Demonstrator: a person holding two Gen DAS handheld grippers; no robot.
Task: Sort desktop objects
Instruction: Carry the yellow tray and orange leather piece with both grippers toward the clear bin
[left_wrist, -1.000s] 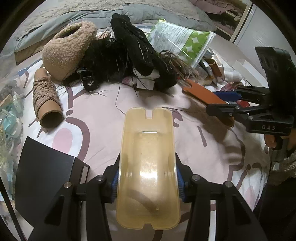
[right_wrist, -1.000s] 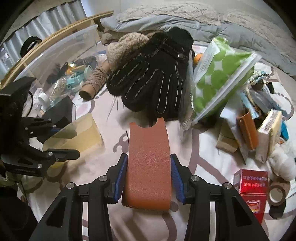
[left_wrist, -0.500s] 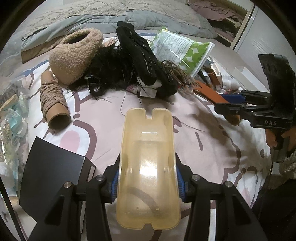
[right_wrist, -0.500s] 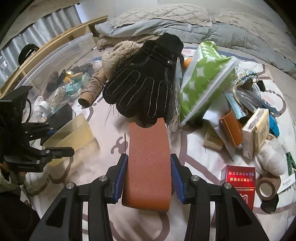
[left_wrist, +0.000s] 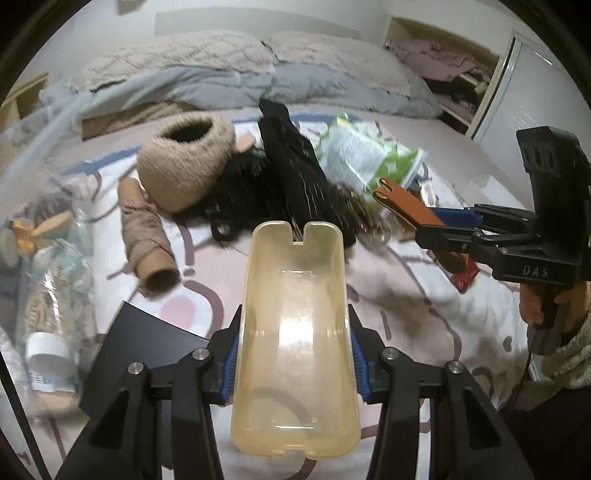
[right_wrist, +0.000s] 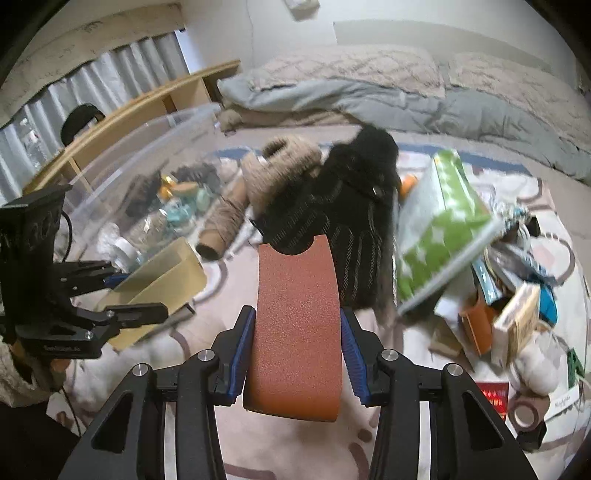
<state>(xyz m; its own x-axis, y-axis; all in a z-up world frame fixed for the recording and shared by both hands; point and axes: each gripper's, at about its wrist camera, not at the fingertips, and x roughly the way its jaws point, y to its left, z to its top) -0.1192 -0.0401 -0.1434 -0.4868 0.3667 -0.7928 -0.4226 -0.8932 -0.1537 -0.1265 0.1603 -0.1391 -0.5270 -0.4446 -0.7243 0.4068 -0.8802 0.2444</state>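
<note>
Left wrist view: the left gripper (left_wrist: 295, 365) pinches a pale yellow tray (left_wrist: 295, 332) between its blue pads, the tray held above the bed. To the right, the right gripper (left_wrist: 448, 225) clamps an orange case (left_wrist: 402, 205). From the right wrist view, that same case (right_wrist: 297, 325) sits squeezed between the right gripper's (right_wrist: 295, 354) blue pads, and the left gripper (right_wrist: 122, 291) shows at the left edge with the tray (right_wrist: 162, 284).

Beyond the tray lies a heap: a black glove (left_wrist: 295, 173), a tan fuzzy hat (left_wrist: 184, 158), a twine spool (left_wrist: 147, 236) on its side, and a green-and-white pouch (left_wrist: 364, 155). A black box (left_wrist: 144, 362) lies just left of the left gripper. A clear bin (right_wrist: 122, 173) stands along the left, with small items inside, blurred.

All of it rests on a pink-and-white sheet (left_wrist: 399, 295) with dark looping lines. At the far end lie a grey duvet (right_wrist: 369, 96) and beige pillows (right_wrist: 351, 62). A wooden shelf (right_wrist: 147, 107) and grey curtains (right_wrist: 74, 81) line the left wall; a white wardrobe (left_wrist: 532, 92) stands at the right. Near the right edge, more clutter: a red packet (right_wrist: 493, 397) and a tape roll (right_wrist: 526, 415).
</note>
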